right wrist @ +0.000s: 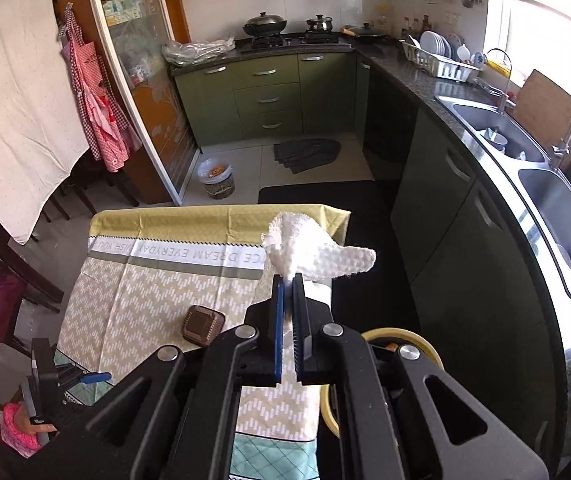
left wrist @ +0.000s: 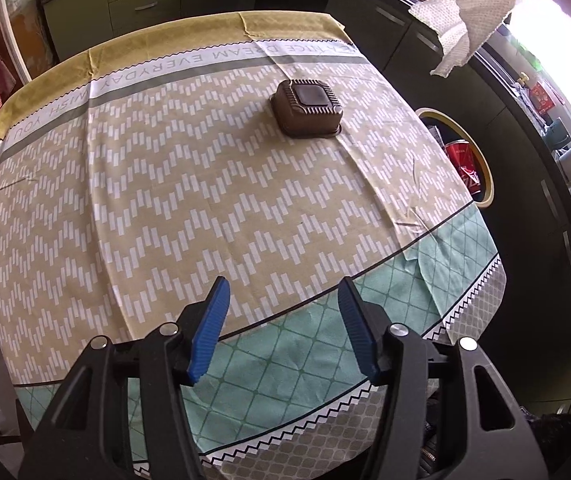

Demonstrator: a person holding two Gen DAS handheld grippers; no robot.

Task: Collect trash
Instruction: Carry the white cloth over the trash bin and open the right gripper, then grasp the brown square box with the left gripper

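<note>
Dangling from the right gripper (right wrist: 288, 278), with jaws pinched shut on its gathered neck: crumpled white paper towel (right wrist: 317, 254), raised well above the surface (right wrist: 157, 280) near its far right corner. Soft, feather-light, crushable; no risk of breaking, only of slipping free if pinched on a loose flap, so best held at the bunched middle, as now. Likely bound for the yellow-rimmed bin (left wrist: 481, 168) on the floor just beside the right edge of the surface, a red can already inside.

Sitting upside down toward the far right part of the surface: brown plastic tub (left wrist: 309, 108), ribbed around its base. Probably light and fairly stiff, thin walls apt to flex, smooth sides a bit slippery. Best taken across two opposite side walls or at the flared rim touching the cloth.

Hovering over the near edge, angled down: left gripper (left wrist: 283, 320), jaws half open and empty, tub well apart from them.
</note>
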